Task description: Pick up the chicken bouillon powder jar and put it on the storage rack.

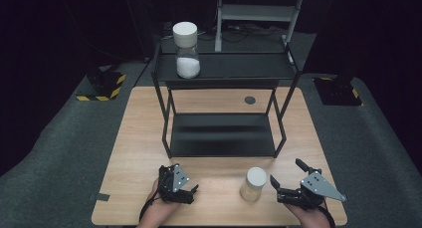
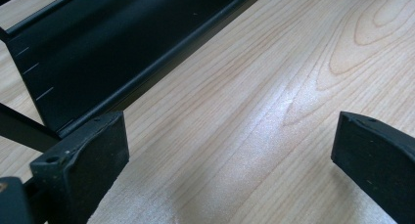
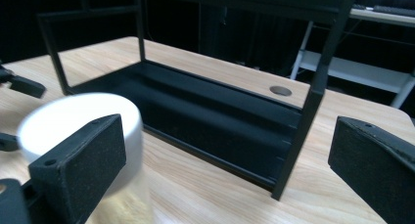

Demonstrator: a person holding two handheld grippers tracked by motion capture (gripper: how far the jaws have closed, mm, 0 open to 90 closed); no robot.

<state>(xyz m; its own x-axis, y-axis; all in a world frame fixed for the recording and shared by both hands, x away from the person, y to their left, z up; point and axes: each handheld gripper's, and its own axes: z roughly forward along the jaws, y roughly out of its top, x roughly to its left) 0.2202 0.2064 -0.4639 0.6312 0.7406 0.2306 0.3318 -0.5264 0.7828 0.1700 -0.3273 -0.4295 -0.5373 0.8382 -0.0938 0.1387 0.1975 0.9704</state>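
High view: wooden table [image 1: 139,138] on grey carpet [image 1: 54,138], both tongs spread, dark room.

High view looks down from above — gripper views sit low, close, seemingly sharing the rack [image 1: 222,133]

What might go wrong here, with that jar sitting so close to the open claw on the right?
The right gripper, jaws open, sits just beside the white-lidded jar on the table; a careless sideways move could knock it over. If lifted toward the black shelf, the jar might also bump the shelf's frame.
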